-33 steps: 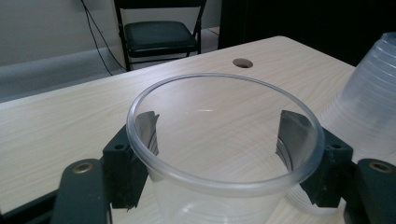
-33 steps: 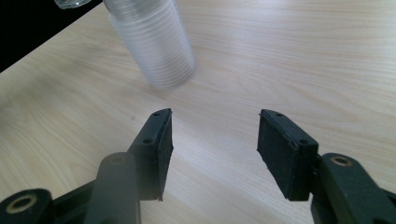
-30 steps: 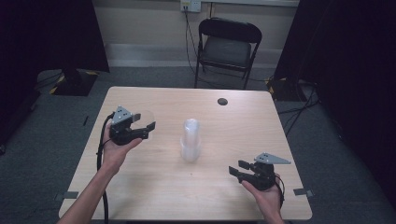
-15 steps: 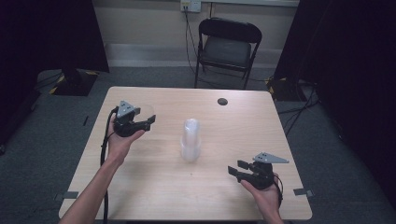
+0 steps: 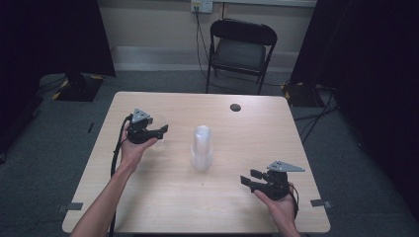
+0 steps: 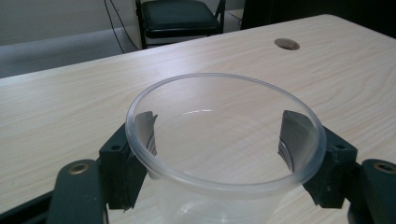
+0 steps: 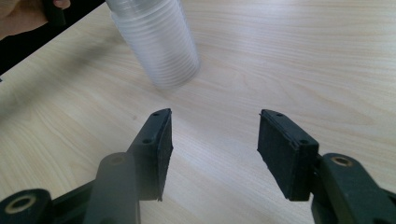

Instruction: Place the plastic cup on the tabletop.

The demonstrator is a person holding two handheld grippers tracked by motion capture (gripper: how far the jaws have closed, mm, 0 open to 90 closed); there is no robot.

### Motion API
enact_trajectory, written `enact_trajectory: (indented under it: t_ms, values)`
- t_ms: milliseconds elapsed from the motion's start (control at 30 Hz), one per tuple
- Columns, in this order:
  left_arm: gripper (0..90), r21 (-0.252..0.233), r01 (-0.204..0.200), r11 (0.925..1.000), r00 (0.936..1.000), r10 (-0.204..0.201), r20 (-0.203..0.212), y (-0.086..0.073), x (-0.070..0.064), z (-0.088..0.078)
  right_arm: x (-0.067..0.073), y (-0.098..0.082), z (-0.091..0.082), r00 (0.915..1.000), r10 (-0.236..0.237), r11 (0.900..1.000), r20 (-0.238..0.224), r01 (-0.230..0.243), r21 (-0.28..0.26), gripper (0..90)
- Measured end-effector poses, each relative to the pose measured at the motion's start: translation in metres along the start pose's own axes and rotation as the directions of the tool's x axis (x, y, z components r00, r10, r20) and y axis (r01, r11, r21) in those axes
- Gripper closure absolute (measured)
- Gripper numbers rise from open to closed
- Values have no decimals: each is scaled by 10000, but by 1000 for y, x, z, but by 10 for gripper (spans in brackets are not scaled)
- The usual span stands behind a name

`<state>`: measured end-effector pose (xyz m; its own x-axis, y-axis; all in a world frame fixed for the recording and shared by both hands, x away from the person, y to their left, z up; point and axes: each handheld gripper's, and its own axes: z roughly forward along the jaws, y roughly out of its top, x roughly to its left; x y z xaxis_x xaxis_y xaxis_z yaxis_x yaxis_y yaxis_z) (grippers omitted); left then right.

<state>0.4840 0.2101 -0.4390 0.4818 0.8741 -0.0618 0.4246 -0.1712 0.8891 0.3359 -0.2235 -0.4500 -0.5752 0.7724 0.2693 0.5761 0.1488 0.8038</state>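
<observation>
A clear plastic cup [image 6: 224, 186] stands upright between the jaws of my left gripper [image 6: 217, 126], just above the light wooden table [image 6: 56, 107]. The black pads [image 6: 292, 135] lie against its sides below the rim. These jaws have just been opening, with the cup still between them. In the high view the left gripper [image 5: 159, 132] is at the table's left. A tall stack of clear cups [image 5: 202, 148] stands at the middle of the table [image 5: 163, 197]. My right gripper [image 5: 249, 177] rests open near the front right, pointing at the stack [image 7: 156, 42], with nothing between its pads [image 7: 214, 144].
A round dark grommet [image 5: 235, 107] sits in the table near its far edge. A black folding chair [image 5: 240, 49] stands behind the table. Cables run along the grey floor by the wall. Bare tabletop lies around the stack.
My left hand has carried the clear cup toward the far side of the table and lowered it closer to the tabletop. The right gripper and the stack have kept still.
</observation>
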Motion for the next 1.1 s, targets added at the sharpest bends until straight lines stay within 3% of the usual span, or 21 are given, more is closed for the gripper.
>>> enact_trajectory:
  t_ms: [167,233,400,700,900,1100]
  values:
    - [261,182,24,9998,10000,-23,-39,-4,-2,7,0,0,0,10000,-34,10000,-66,34,24,455]
    - [261,-33,38,10000,10000,-38,-77,-8,-2,8,-1,1,-1,10000,-10,10000,-28,10,-12,456]
    - [261,307,-16,9995,9999,20,-132,-17,0,10,-2,0,-2,10000,59,10000,-12,-59,-33,456]
    - [217,824,-42,9966,9999,52,-125,-19,1,8,0,1,0,10000,-22,10000,-18,22,34,457]
    - [211,805,-185,9966,9998,189,-40,-24,0,5,0,0,-1,10000,11,10000,-12,-11,-31,458]
    - [174,904,-81,9959,10000,84,-38,-28,0,8,1,0,0,10000,-28,10000,-34,28,34,458]
